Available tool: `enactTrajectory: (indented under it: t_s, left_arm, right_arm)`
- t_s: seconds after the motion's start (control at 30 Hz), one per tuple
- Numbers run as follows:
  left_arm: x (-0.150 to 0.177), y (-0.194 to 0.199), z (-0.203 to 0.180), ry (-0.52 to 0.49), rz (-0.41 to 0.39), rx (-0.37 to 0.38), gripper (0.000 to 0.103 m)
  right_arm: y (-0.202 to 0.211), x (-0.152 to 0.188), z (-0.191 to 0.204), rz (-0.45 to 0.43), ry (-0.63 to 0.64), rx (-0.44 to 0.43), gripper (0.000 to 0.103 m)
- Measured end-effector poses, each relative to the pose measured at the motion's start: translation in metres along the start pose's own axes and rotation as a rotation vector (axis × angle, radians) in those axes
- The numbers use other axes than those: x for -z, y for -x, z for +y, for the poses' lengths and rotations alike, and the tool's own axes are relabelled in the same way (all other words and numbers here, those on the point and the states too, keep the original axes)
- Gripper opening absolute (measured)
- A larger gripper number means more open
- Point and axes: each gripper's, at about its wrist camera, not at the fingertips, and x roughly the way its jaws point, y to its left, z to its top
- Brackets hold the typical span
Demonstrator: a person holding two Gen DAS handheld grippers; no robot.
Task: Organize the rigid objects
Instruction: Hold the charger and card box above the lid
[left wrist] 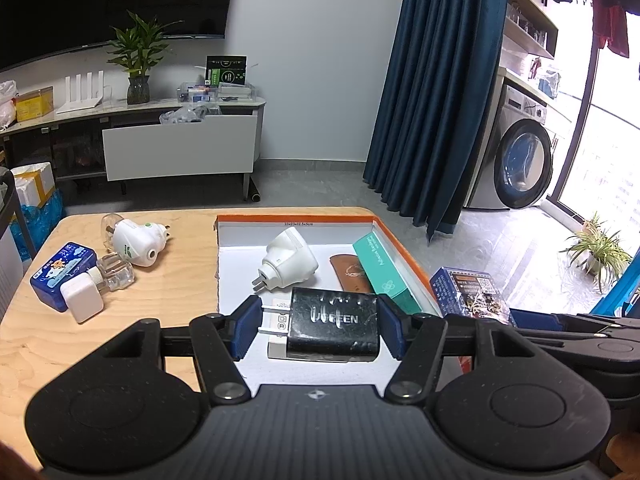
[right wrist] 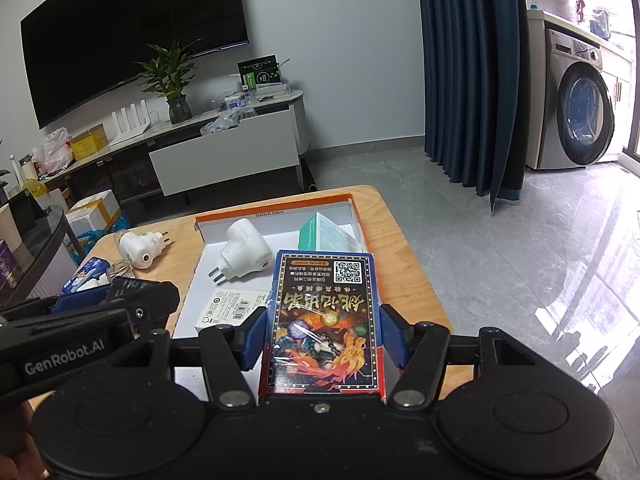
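My left gripper point(left wrist: 318, 330) is shut on a black charger point(left wrist: 334, 325), prongs to the left, held over the near part of the orange-rimmed box point(left wrist: 404, 246). Inside the box lie a white plug point(left wrist: 288, 260), a brown case point(left wrist: 350, 274) and a teal carton point(left wrist: 382, 270). My right gripper point(right wrist: 322, 334) is shut on a blue card box point(right wrist: 324, 320), held over the box's point(right wrist: 280, 208) right near corner. The card box also shows in the left wrist view point(left wrist: 468, 290).
On the wooden table point(left wrist: 80, 352) left of the box lie a white plug-in device point(left wrist: 138, 242), a clear bottle point(left wrist: 116, 272), a small white cube adapter point(left wrist: 82, 300) and a blue pack point(left wrist: 60, 274). The table ends just right of the box.
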Motion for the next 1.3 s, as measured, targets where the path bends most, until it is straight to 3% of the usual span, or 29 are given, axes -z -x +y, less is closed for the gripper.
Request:
enactTrajectory:
  t_s: [1.3]
  left_arm:
    - [-0.019,-0.02,0.003,-0.002,0.007,-0.005,0.062]
  right_arm:
    - [-0.027,-0.028,-0.001,-0.004,0.037,-0.014,0.072]
